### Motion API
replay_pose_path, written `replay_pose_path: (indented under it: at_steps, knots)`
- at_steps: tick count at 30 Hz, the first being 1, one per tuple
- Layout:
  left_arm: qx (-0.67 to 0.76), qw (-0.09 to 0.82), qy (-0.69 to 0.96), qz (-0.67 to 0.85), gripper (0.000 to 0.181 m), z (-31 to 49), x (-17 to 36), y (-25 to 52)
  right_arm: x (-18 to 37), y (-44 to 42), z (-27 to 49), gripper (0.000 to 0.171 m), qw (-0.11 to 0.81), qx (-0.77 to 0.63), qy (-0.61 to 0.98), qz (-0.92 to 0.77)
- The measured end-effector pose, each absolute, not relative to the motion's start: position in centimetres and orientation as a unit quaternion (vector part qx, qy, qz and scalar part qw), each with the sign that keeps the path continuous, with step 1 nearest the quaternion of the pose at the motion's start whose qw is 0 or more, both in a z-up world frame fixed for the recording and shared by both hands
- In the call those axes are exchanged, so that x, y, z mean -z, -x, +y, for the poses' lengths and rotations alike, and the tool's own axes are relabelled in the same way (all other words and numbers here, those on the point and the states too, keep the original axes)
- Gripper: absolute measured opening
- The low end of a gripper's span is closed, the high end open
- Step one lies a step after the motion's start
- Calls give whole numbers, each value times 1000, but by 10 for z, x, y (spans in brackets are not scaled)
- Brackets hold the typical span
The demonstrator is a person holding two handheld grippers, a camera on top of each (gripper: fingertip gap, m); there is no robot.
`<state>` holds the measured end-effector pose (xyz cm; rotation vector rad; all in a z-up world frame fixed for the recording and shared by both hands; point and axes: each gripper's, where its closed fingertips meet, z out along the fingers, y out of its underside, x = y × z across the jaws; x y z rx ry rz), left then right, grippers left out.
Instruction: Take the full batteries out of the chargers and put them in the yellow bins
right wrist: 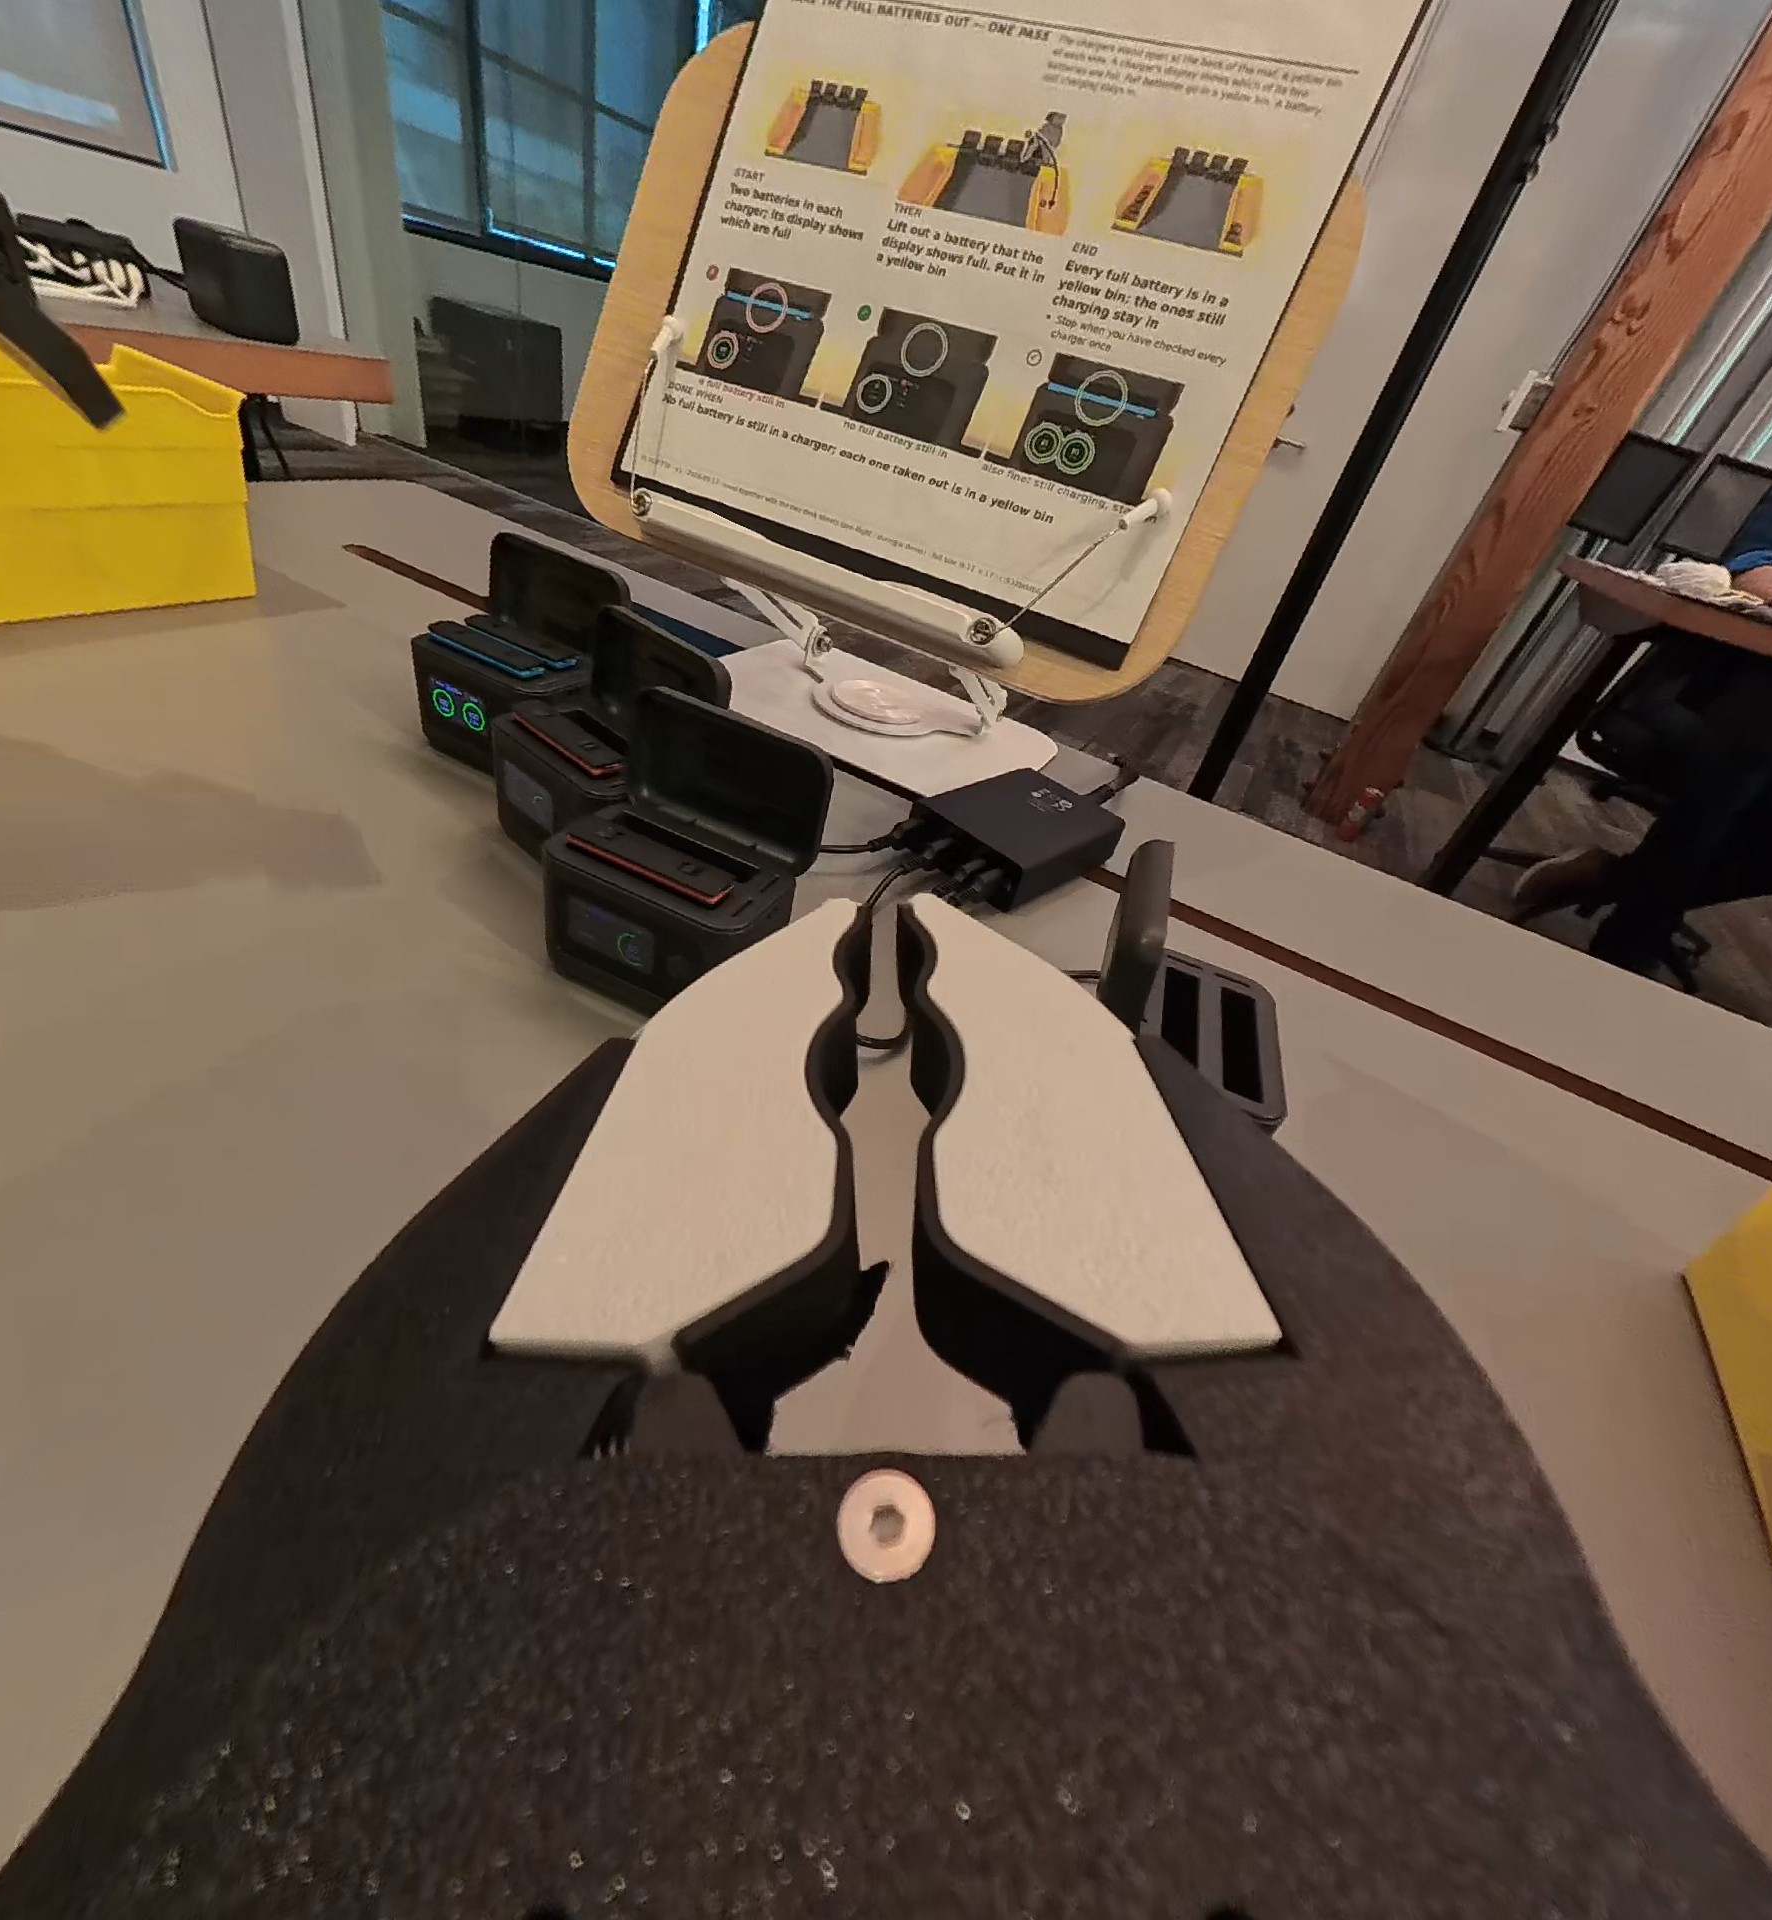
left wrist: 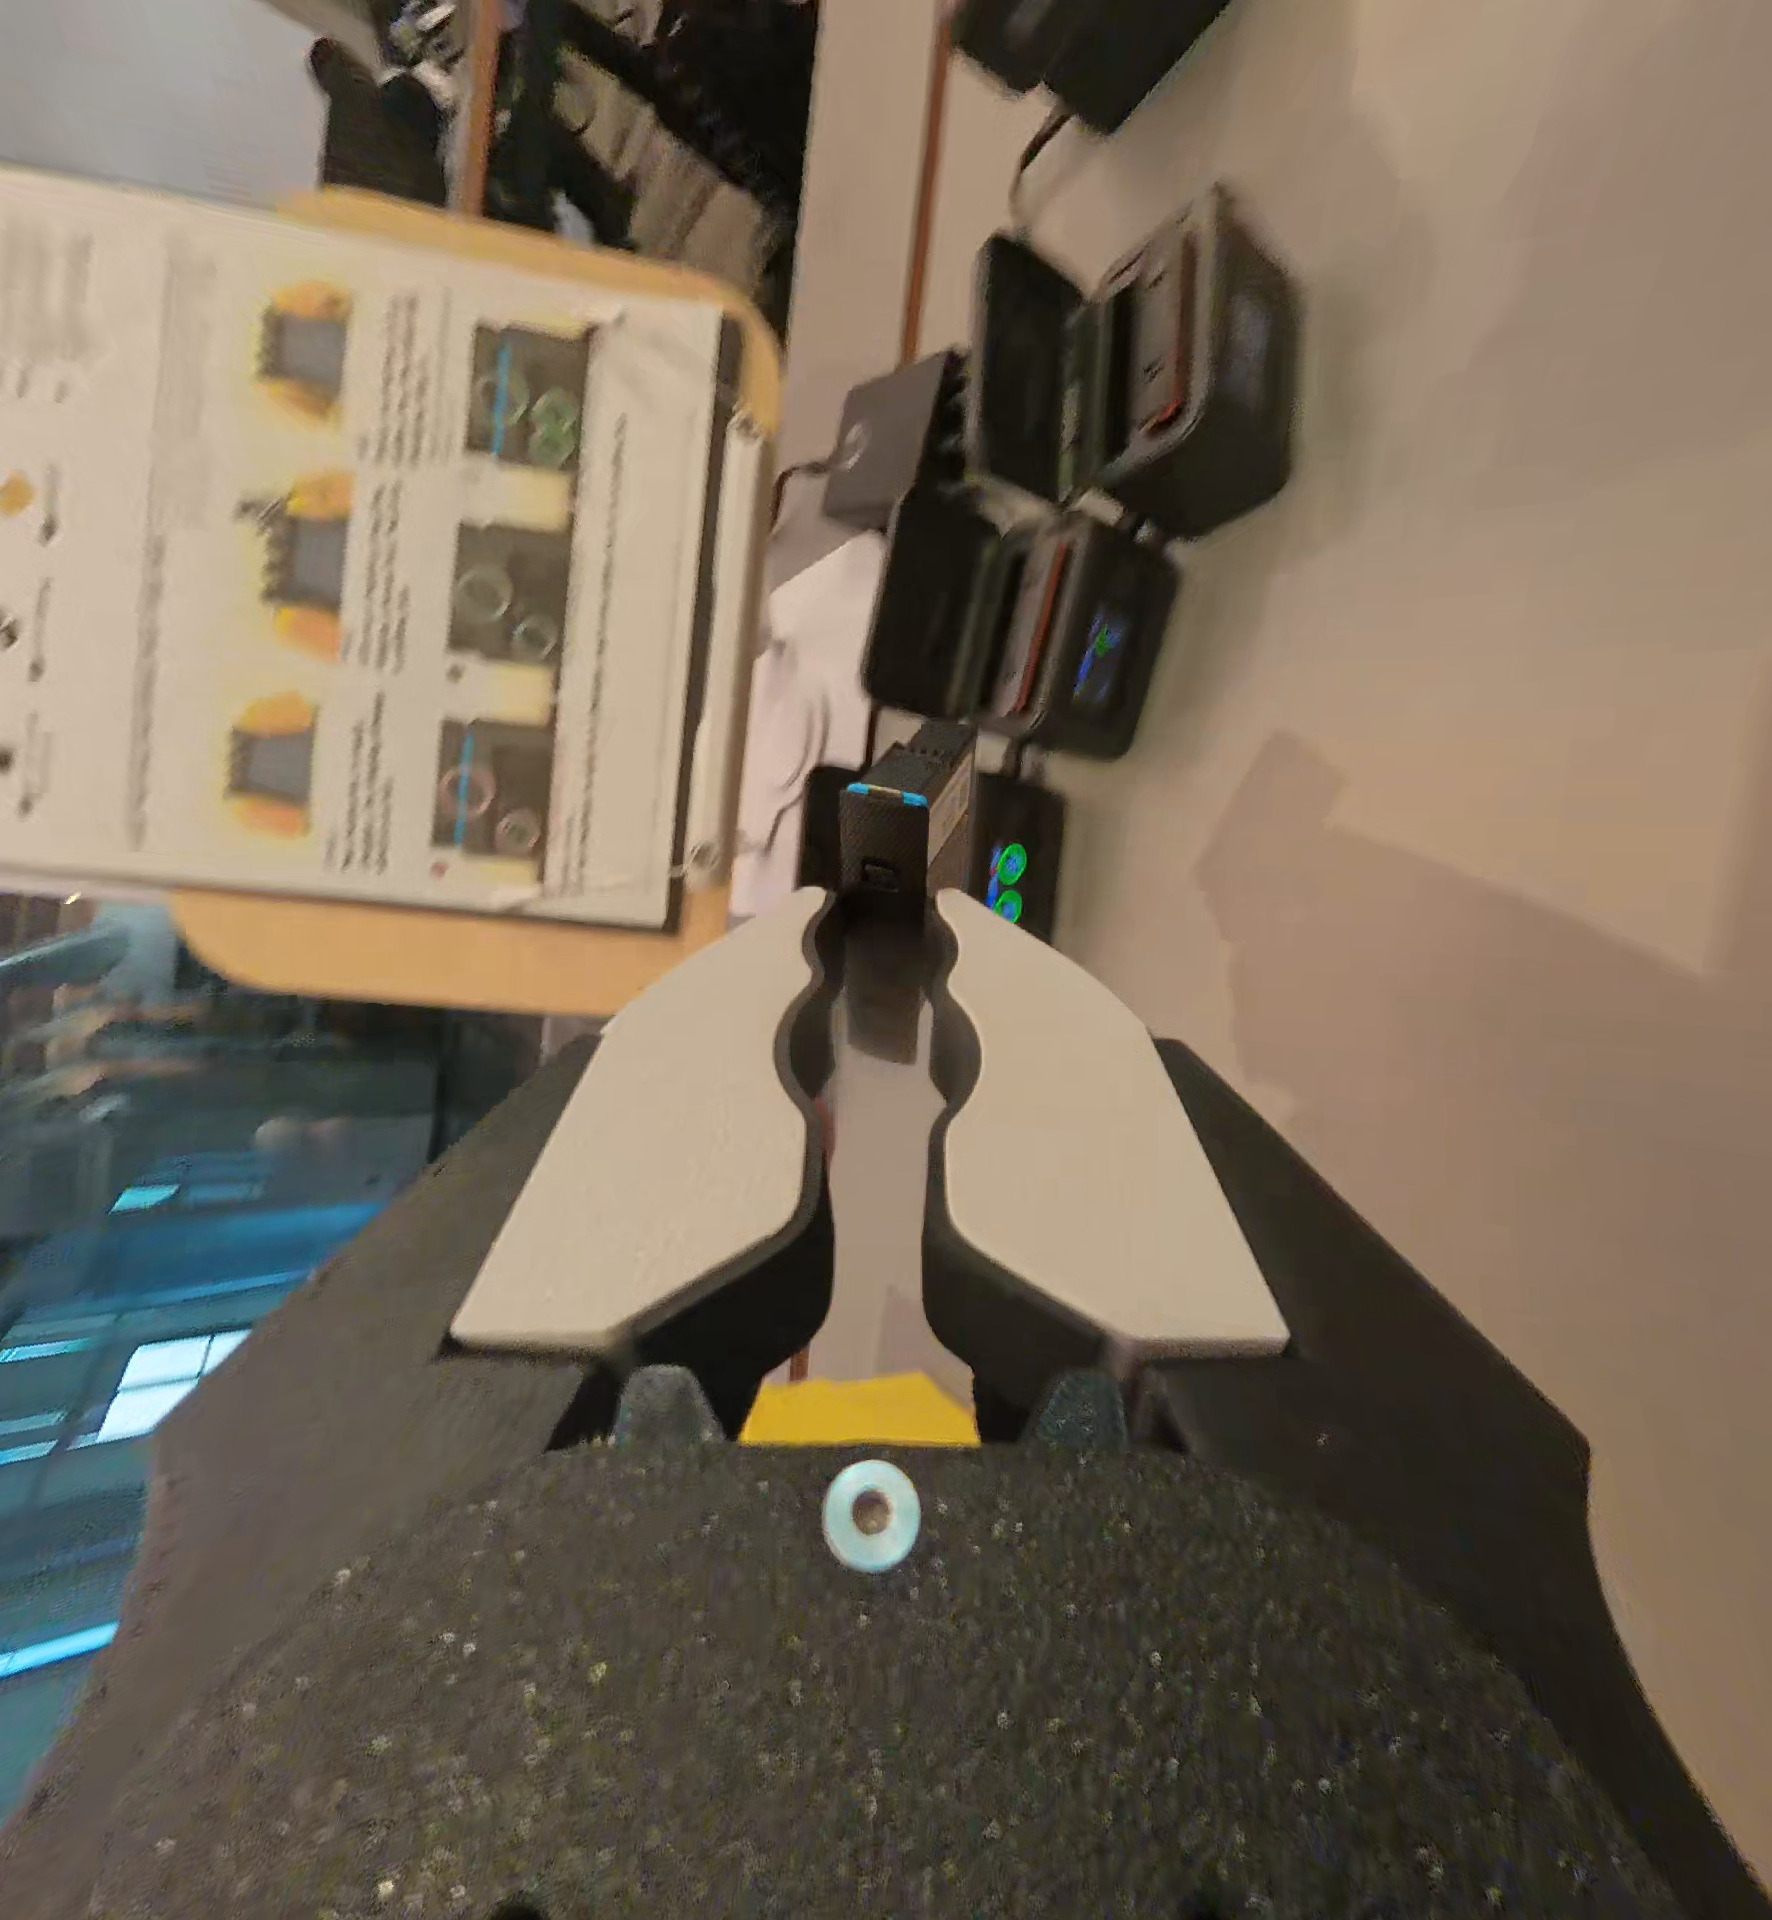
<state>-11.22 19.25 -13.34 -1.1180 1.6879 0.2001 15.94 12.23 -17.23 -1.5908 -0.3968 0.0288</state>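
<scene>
While left tongs (left wrist: 880, 904) grip battery (left wrist: 887, 831), 3 chargers (right wrist: 669, 914) nr signboard (right wrist: 965, 312).

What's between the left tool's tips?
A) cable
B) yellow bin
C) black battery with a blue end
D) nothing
C: in the left wrist view the left tool is closed on a black battery with a blue end, clear of the chargers behind it.

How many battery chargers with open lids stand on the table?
3 in a row: the far one with two green rings lit, the middle one, and the near one by the right gripper. Others may be hidden.
</scene>
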Motion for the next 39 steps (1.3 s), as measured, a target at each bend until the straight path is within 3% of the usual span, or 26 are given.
replay_pose_path:
  at_steps: [13, 22, 39]
  knots:
    - [-85, 409, 461, 783, 15, 213, 175, -4, 168, -165, 122, 4, 686, -13, 709, -165]
    - [-133, 320, 493, 798, 15, 265, 196, -13, 168, -176, 124, 2, 684, -6, 716, -138]
    - [-132, 206, 509, 825, 15, 276, 217, -15, 166, -176, 124, 1, 684, -15, 717, -134]
